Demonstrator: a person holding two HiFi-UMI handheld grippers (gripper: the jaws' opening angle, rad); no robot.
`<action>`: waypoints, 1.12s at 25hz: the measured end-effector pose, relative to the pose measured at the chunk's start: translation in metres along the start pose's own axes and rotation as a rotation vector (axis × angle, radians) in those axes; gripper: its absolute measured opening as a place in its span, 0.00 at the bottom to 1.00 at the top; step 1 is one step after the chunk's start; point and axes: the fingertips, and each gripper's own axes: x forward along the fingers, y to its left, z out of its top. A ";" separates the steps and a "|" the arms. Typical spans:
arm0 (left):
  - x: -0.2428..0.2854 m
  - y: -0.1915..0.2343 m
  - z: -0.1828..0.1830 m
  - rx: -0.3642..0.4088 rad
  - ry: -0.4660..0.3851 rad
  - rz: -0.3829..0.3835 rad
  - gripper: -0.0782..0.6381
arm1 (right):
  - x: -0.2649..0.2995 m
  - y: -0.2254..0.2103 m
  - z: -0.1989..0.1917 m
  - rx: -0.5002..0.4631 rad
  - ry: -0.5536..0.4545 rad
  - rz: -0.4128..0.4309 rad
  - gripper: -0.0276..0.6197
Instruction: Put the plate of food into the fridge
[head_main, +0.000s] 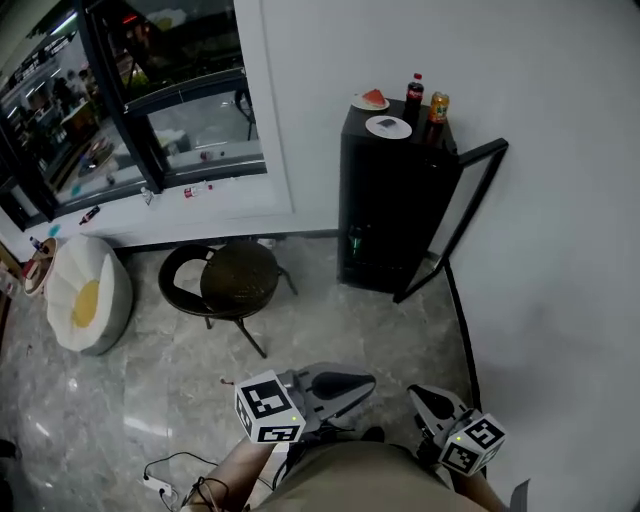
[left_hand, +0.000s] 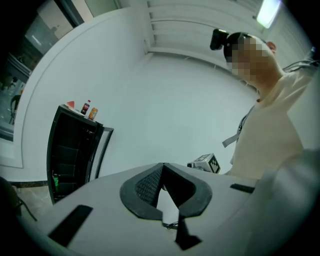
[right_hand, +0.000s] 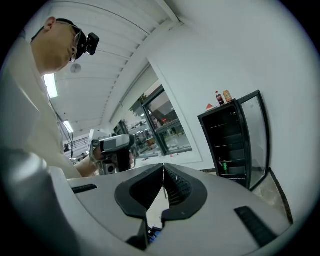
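A black mini fridge (head_main: 390, 205) stands against the white wall with its glass door (head_main: 470, 205) swung open to the right. On its top sit a plate with a red watermelon slice (head_main: 371, 100), a second white plate holding something dark (head_main: 388, 126), a cola bottle (head_main: 413, 95) and an orange can (head_main: 437, 108). My left gripper (head_main: 368, 381) and right gripper (head_main: 413, 392) are low and near my body, far from the fridge. Both are shut and hold nothing. The fridge (left_hand: 70, 150) lies to the left in the left gripper view, and the fridge (right_hand: 231, 145) to the right in the right gripper view.
A round dark stool (head_main: 235, 280) stands on the marble floor left of the fridge. A white and yellow cushion (head_main: 88, 295) lies at the far left under the window (head_main: 170, 90). Cables (head_main: 170, 478) trail on the floor by my feet.
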 end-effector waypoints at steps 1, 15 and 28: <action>0.006 0.001 0.001 0.008 0.003 0.009 0.12 | -0.003 -0.004 0.001 0.000 -0.002 0.002 0.08; 0.050 -0.005 0.010 0.079 -0.009 0.156 0.12 | -0.020 -0.032 0.029 -0.137 -0.032 0.095 0.08; 0.068 -0.008 0.012 0.108 -0.028 0.285 0.12 | -0.013 -0.011 0.056 -0.432 -0.069 0.325 0.08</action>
